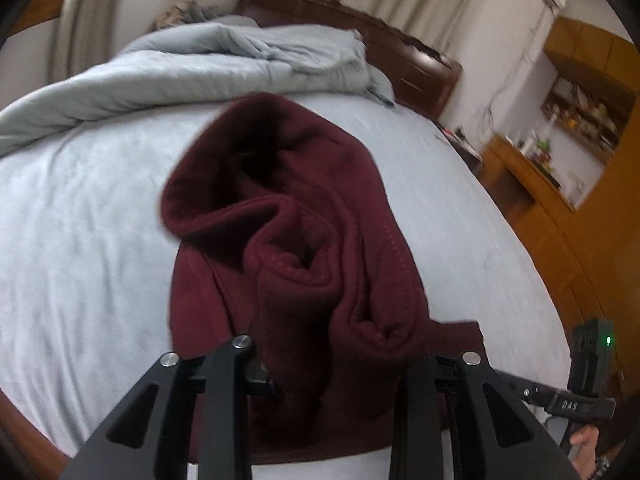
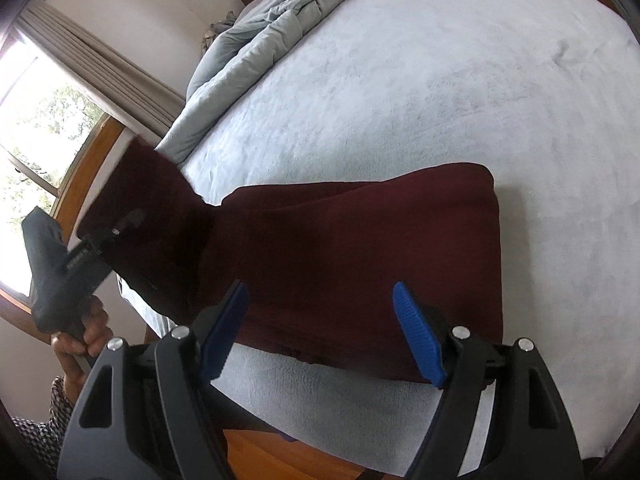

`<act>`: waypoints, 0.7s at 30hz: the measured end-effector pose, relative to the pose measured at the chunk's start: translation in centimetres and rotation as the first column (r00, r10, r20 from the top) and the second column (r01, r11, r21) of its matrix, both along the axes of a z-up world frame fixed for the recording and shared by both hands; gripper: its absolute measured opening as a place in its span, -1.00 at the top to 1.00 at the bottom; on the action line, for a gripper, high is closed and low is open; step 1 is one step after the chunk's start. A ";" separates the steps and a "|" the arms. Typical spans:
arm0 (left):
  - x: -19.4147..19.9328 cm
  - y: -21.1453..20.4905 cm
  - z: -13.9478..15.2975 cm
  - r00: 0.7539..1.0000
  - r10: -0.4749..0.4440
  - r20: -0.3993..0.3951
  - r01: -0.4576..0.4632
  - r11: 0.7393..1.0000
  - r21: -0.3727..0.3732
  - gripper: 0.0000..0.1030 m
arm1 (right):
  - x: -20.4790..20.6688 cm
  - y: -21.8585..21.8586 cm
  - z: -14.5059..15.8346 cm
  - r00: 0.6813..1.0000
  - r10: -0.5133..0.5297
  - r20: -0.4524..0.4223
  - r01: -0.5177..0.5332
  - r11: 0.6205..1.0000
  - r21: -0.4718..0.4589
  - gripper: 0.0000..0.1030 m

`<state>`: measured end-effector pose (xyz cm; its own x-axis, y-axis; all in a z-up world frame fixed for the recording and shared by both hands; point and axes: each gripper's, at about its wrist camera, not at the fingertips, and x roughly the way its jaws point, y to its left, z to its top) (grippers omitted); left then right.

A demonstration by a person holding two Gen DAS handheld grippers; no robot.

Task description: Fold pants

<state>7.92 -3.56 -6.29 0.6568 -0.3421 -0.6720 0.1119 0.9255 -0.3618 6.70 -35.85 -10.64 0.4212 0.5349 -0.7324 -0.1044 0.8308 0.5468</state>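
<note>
While the dark maroon fleece pants (image 2: pixel 360 264) lie across the near edge of the pale blue bed (image 2: pixel 440 80), the left gripper (image 1: pixel 336 368) has its fingers clenched on a lifted bunch of them. Right gripper (image 2: pixel 320 332) hovers just above, blue fingers (image 2: pixel 416 332) released. Broad bare bedding stretches beyond to the rumpled grey quilt (image 1: pixel 200 64).

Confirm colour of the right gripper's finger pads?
Blue, ribbed pads; clearest in the right wrist view, over the maroon pants.

Black right gripper (image 2: pixel 320 330), ribbed blue jaws, silver screws; left gripper (image 1: pixel 332 364) black (checked sleeve (image 2: pixel 38 432) behind).
</note>
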 end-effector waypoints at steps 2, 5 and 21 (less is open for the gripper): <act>0.2 -1.4 -0.6 0.999 -0.031 -0.021 0.031 1.000 0.001 0.44 | 0.0 -0.2 0.0 1.000 0.002 0.006 -0.002 1.000 0.008 -0.45; 0.6 -4.2 -2.5 0.992 -0.101 -0.076 0.105 0.994 0.042 0.44 | 0.0 -0.4 -0.2 1.000 0.001 0.010 -0.001 1.000 0.022 -0.45; -1.9 -6.1 -1.6 0.959 -0.278 -0.063 0.280 0.959 0.031 -0.93 | 1.1 -0.3 -2.2 0.997 -0.010 -0.076 0.016 0.997 0.076 -0.52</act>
<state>6.06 -9.67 -7.89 0.4990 -0.4790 -0.7222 0.3480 0.8740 -0.3392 7.83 -36.17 -12.86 0.3734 0.5853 -0.7197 -0.0496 0.7873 0.6146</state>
